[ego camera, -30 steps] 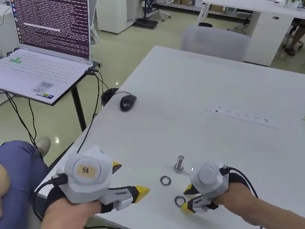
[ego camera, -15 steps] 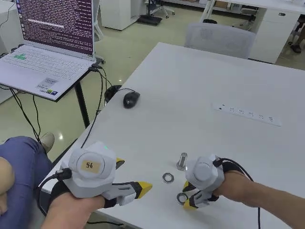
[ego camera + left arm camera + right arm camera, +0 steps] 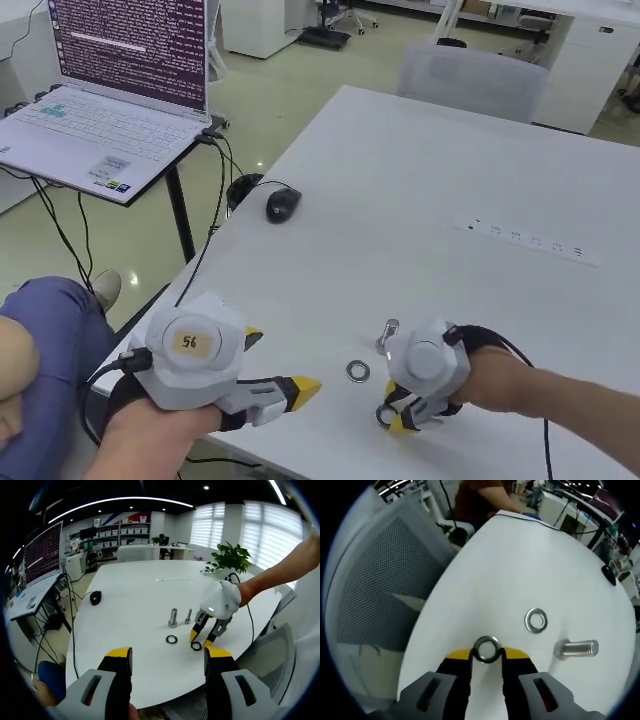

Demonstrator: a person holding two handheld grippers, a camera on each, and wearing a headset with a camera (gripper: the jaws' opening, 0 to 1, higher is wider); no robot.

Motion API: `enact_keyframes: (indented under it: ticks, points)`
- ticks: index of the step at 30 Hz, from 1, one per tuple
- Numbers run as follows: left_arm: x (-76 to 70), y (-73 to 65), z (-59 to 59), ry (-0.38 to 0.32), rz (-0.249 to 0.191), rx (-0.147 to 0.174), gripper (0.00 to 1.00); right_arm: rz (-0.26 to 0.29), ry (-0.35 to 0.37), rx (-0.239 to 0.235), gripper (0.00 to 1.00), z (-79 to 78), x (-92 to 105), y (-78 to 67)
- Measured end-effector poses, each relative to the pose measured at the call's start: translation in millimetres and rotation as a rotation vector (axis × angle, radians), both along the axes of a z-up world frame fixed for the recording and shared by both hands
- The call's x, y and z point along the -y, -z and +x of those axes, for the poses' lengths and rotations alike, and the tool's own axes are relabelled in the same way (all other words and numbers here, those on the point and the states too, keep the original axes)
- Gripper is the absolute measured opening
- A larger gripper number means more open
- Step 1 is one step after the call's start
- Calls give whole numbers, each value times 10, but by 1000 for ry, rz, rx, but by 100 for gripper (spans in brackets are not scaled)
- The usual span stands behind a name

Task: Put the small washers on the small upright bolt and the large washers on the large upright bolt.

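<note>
While pinching washer (image 3: 487, 639) by rim in right claw (image 3: 487, 653) (left claw (image 3: 168, 653) open, empty): may drop it off near table (image 3: 400, 200) edge through thin grip.

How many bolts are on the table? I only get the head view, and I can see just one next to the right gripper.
Observer: Two. The left gripper view shows a big bolt and a small bolt standing side by side.
Operator: Is the right gripper holding anything?
Observer: Yes. The right gripper view shows a washer pinched between its jaws.
Operator: Are any washers on the bolts yet?
Observer: No. In the left gripper view both bolts look bare, and a loose washer lies on the table near the big bolt.
</note>
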State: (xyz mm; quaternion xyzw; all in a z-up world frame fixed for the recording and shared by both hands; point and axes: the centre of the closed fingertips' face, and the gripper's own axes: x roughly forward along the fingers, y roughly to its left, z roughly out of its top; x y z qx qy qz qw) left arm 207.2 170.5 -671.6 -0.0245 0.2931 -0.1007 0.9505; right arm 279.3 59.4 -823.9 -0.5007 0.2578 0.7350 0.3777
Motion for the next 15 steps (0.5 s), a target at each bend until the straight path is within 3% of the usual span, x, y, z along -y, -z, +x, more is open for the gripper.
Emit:
enact_keyframes:
  ticks: [4, 15]
  points:
    - [-8, 3, 2, 1, -1, 0, 57, 39, 50, -17, 23, -1, -40, -45]
    - [-18, 6, -15, -1, -4, 1, 57, 81, 121, -24, 23, 62, -118, -147]
